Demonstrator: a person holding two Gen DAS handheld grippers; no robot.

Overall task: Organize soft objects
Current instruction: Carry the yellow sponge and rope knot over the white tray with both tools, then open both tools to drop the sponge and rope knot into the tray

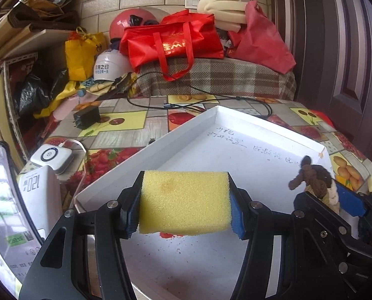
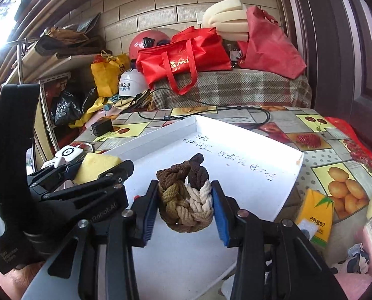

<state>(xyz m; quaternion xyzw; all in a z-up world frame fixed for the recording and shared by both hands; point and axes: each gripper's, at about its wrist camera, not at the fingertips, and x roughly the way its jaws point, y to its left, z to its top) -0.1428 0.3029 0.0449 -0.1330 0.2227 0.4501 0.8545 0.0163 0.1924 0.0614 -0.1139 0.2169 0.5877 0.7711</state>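
Your left hand-held gripper is closed on the yellow sponge: both blue pads press its ends, and you hold it above the near part of the white tray. Your right hand-held gripper has the braided rope knot between its jaws, also over the tray. The left pad touches the knot's olive side; at the right pad you cannot tell whether the cream strands are still pressed, so the grip there is uncertain.

The tray is a shallow white box with a low rim, lying at an angle on the counter with the fruit-print cover. Nothing rests inside it: you see only handwriting in dark ink on its floor and a few red specks near the front. Both soft things are in the air above it, not lying in it.

To the right of the tray on the counter stands a yellow juice carton, just beside the tray's right edge. To the left lie a white round-dial device and a black charger, with a black cable running behind the tray.

Farther back, on a plaid-covered surface, sits a red tote bag, closed, its contents hidden. Beside it a red cloth bag has cream foam pieces rising behind it.
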